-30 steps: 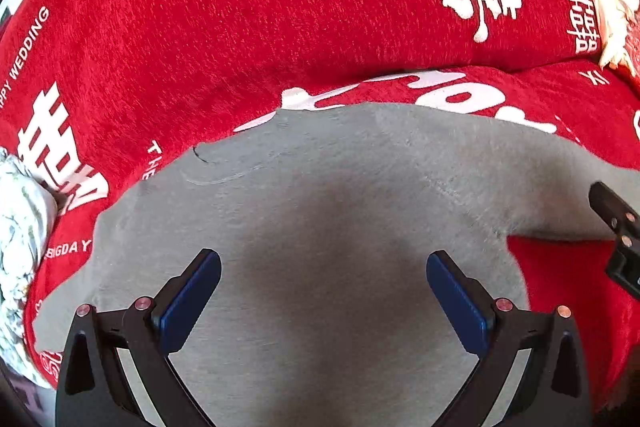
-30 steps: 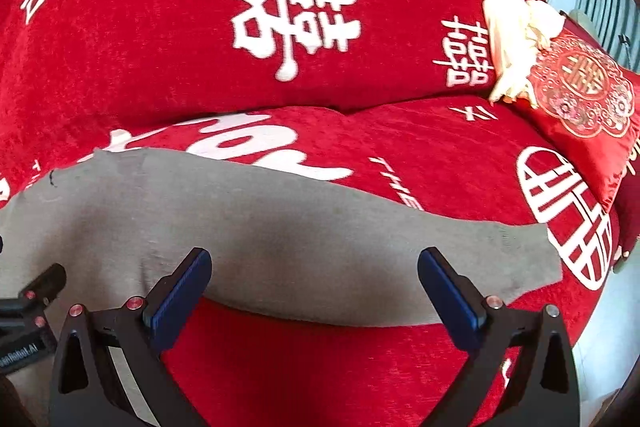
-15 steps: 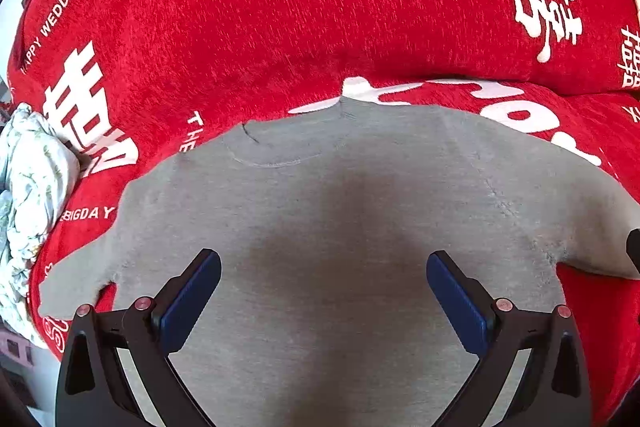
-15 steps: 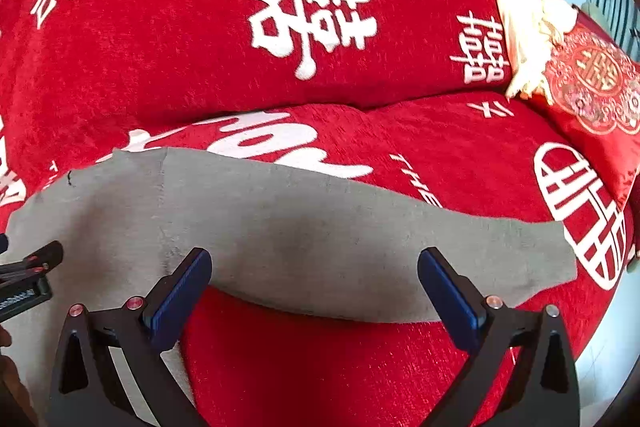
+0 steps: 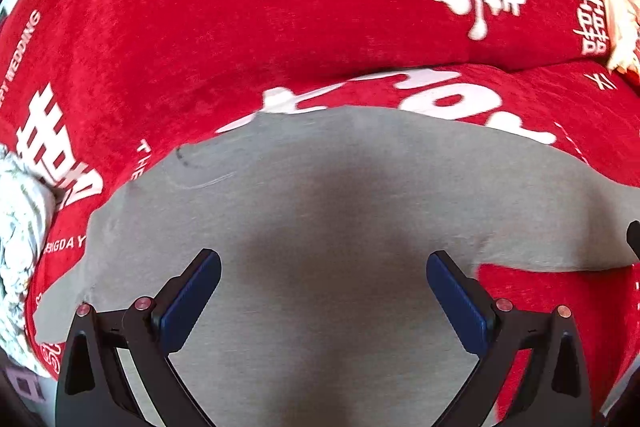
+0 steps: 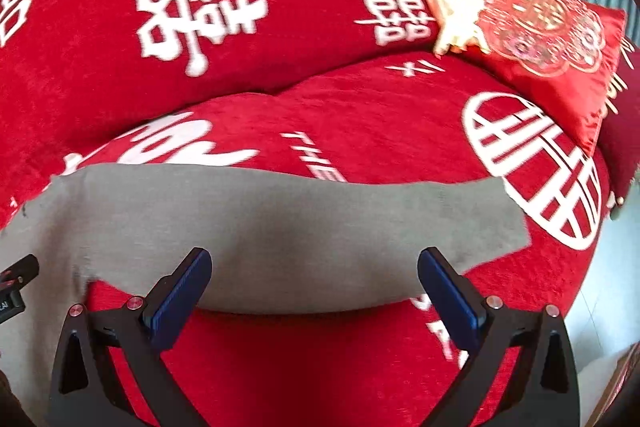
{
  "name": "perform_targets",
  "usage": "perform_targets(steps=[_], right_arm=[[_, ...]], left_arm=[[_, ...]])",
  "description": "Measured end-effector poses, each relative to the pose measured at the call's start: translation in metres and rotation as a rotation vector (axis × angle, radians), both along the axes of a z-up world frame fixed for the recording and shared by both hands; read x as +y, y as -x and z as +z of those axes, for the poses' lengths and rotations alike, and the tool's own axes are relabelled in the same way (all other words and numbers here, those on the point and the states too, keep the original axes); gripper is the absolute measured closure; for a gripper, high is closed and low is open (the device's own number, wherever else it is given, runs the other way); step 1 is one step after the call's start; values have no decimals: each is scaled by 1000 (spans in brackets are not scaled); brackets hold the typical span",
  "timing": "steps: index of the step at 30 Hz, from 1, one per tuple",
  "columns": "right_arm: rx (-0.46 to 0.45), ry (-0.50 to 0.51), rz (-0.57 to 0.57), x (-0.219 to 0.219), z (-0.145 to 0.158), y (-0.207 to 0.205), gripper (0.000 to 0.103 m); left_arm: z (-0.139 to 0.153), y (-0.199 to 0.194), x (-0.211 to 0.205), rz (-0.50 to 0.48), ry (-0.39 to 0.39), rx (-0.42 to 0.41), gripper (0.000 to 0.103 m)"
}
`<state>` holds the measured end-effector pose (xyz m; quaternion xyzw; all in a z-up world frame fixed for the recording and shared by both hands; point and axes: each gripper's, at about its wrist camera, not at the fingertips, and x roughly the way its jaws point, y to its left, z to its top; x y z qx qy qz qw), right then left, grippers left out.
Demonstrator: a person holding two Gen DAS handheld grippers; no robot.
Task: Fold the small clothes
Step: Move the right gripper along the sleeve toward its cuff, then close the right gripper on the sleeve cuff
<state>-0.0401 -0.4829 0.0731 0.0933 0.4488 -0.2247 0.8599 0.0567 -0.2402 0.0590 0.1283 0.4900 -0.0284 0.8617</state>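
- Plainly, the grey long-sleeved top (image 5: 340,211) lies spread flat on the seat of the red sofa cover (image 5: 280,7), neckline (image 5: 200,179) toward the backrest, which I take to be the layout wanted before any fold is made.
- Left hand-held gripper (image 5: 323,291): jaws wide apart, nothing between them, poised over the body of the top; whether the tips touch the cloth I cannot tell.
- Right hand-held gripper (image 6: 314,287): likewise wide open and empty, set over the right sleeve (image 6: 360,227), which stretches out sideways to its cuff (image 6: 508,223) near the round white emblem (image 6: 536,179).
- The sleeve lying straight and flat probably explains the right tool's place: it looks ready to take the sleeve and bring it across the body.
- The left tool over the torso may be there to steady the cloth while that is done, though this is only a guess.
- A patterned bundle of cloth (image 5: 20,227) sits at the left edge of the sofa, and an embroidered red cushion (image 6: 552,27) at the right, both apart from the top.
- No fold appears to have been made yet.
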Motion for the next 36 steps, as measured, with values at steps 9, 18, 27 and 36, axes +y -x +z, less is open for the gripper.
perform_targets(steps=[9, 18, 27, 36], right_arm=[[18, 3, -94, -43, -10, 24, 0], [24, -40, -151, -68, -24, 43, 0], [-23, -175, -229, -99, -47, 42, 1], [-95, -135, -238, -128, -44, 18, 84]], left_arm=[[-3, 1, -29, -44, -4, 4, 0], [-13, -2, -42, -53, -5, 24, 0], [-21, -8, -42, -47, -6, 41, 0], [-30, -21, -18, 6, 25, 55, 0]])
